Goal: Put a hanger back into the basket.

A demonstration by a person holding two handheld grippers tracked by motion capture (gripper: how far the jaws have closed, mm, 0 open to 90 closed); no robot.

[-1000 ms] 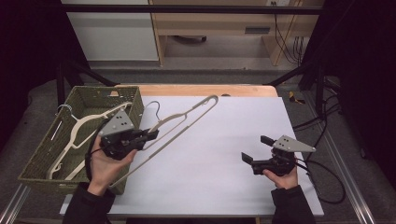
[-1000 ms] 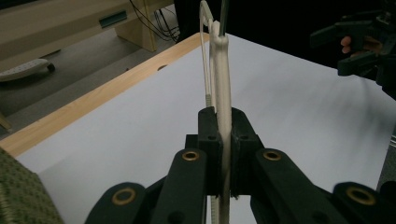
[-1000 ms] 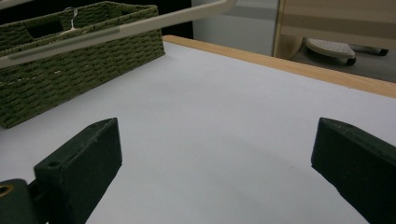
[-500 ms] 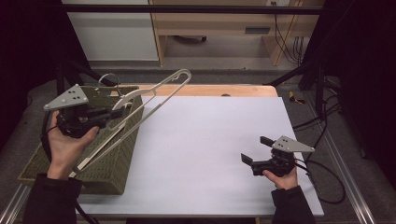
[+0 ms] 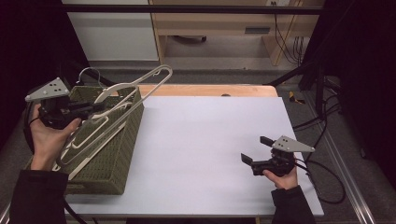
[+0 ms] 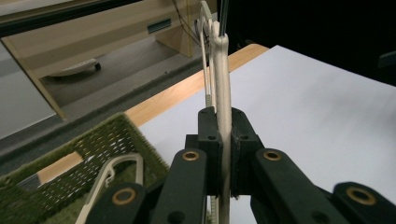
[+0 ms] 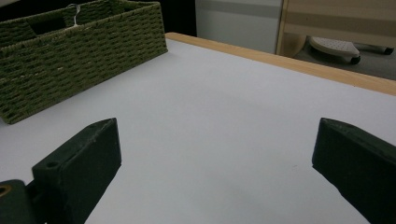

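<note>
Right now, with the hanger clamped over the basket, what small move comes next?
Probably lower the left gripper: its jaws pinch the cream hanger, tilted above the green basket where other hangers lie, then open.

The table (image 5: 210, 140) had a white top with a wooden edge at its far side. Behind it, at the upper middle of the frame, stood a light wooden bench (image 5: 219, 23) on a grey floor (image 5: 224, 53). A white cabinet (image 5: 112, 30) stood upper left. Both sides were dark.

Black tools (image 5: 254, 150), grey three-cornered plates, brass-ringed screws, black cables, dark sleeves
</note>
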